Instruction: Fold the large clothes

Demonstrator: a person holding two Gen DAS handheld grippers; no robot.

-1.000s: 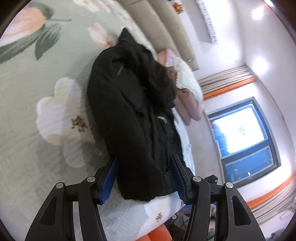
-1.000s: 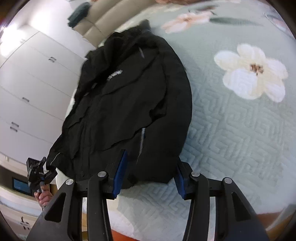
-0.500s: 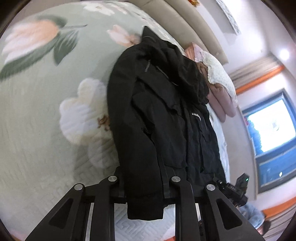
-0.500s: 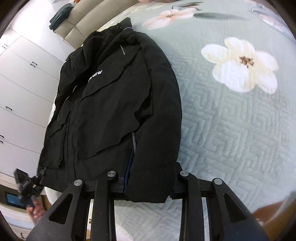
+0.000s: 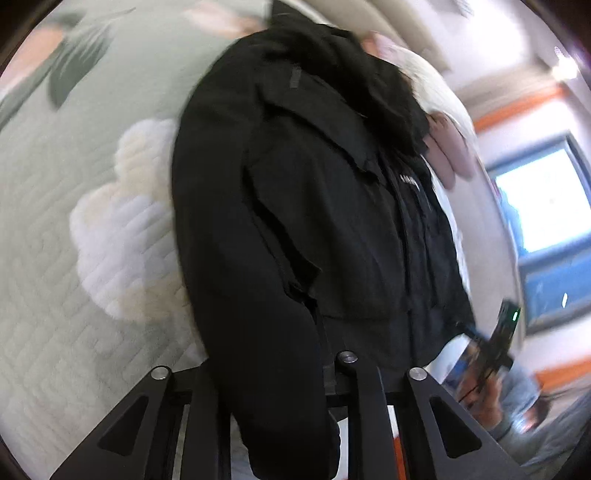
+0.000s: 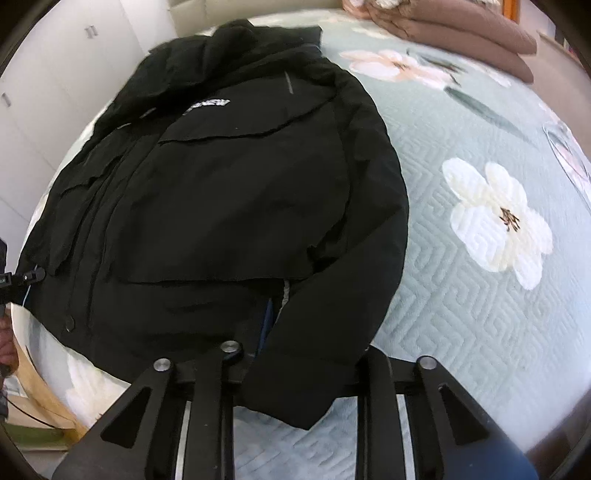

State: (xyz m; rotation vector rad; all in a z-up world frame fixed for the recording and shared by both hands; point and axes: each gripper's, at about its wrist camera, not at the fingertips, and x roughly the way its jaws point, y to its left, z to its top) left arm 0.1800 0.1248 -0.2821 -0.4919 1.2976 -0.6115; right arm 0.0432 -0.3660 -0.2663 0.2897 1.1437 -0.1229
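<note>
A large black jacket (image 5: 303, 206) lies front up on a pale green quilted bed cover (image 5: 74, 258) with flower prints. In the left wrist view my left gripper (image 5: 273, 373) is shut on the cuff end of one sleeve, which hangs down between the jaws. In the right wrist view the jacket (image 6: 229, 192) shows a white logo on the chest, and my right gripper (image 6: 299, 365) is shut on the cuff end of the other sleeve. The fingertips of both grippers are hidden by the cloth.
Brown and pink folded bedding (image 6: 461, 33) lies at the head of the bed. White cupboards (image 6: 55, 74) stand beyond the bed edge. A window (image 5: 546, 206) is off to the right. The other gripper (image 5: 498, 339) shows at the jacket's hem.
Both grippers went from open around the sleeve cuffs to shut on them. Both have since moved with the sleeves; the left view is blurred by motion.
</note>
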